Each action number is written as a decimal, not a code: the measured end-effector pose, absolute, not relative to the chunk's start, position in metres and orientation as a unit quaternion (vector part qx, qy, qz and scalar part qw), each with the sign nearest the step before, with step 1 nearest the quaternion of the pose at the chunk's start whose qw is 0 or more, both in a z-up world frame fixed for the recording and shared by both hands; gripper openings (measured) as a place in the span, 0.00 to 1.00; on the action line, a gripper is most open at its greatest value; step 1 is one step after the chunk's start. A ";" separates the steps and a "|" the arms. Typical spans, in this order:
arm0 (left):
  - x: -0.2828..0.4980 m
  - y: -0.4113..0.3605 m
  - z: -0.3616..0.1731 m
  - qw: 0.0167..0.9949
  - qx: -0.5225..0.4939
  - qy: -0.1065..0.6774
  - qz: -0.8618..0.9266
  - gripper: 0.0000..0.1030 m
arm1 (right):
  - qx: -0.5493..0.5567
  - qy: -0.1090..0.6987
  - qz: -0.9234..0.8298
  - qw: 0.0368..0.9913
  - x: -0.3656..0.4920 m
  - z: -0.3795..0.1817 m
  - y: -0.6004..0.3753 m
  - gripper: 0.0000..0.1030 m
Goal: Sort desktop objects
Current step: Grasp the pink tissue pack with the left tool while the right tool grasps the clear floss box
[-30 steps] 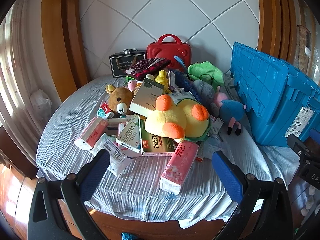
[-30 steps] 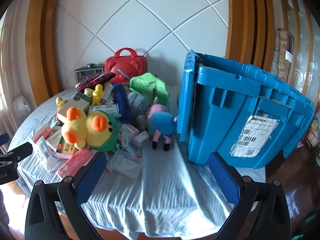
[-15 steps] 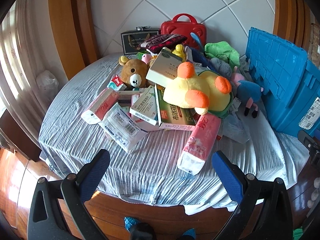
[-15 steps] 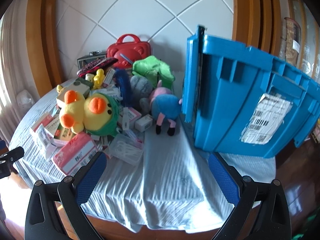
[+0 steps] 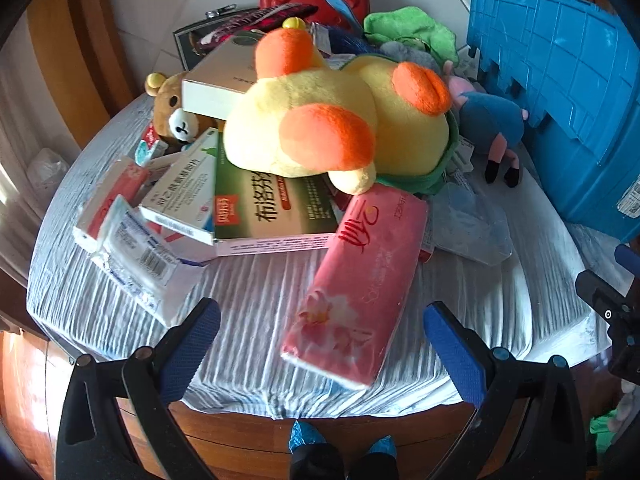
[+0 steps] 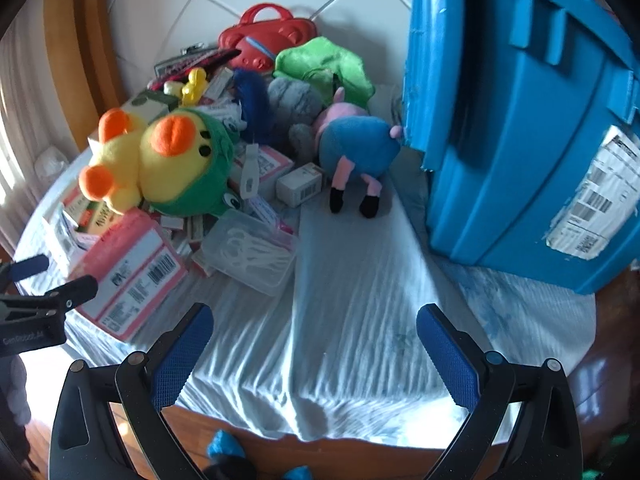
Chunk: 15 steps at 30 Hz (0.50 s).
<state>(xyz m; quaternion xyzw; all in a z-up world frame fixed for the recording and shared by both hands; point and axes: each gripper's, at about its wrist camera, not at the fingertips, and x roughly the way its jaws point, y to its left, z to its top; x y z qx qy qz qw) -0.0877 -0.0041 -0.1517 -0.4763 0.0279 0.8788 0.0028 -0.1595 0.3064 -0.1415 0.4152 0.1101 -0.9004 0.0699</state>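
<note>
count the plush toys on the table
5 clearly: yellow duck plush atop the boxes, brown bear behind left, blue pig plush by the blue crate, grey plush, green plush behind. The pile may hide more.

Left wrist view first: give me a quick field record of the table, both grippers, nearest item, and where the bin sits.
surface: round table under a wrinkled pale cloth
left gripper: open, empty, pink tissue pack lying between its fingers' line
right gripper: open, empty, over bare cloth
pile top: yellow duck plush resting on medicine boxes
other toys: brown bear, blue pig plush
bin: blue crate, right side of the table
in bin: cannot tell
</note>
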 end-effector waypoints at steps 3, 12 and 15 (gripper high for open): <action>-0.101 0.005 -0.167 0.012 -0.491 0.036 0.871 0.92 | 0.435 0.116 -0.889 0.082 -0.176 -0.154 0.305 1.00; -0.122 0.014 -0.191 -0.010 -0.515 0.011 0.857 0.63 | 0.446 0.153 -0.866 0.164 -0.226 -0.178 0.276 0.81; -0.123 0.017 -0.192 -0.015 -0.511 0.009 0.859 0.63 | 0.440 0.177 -0.859 0.193 -0.239 -0.183 0.265 0.83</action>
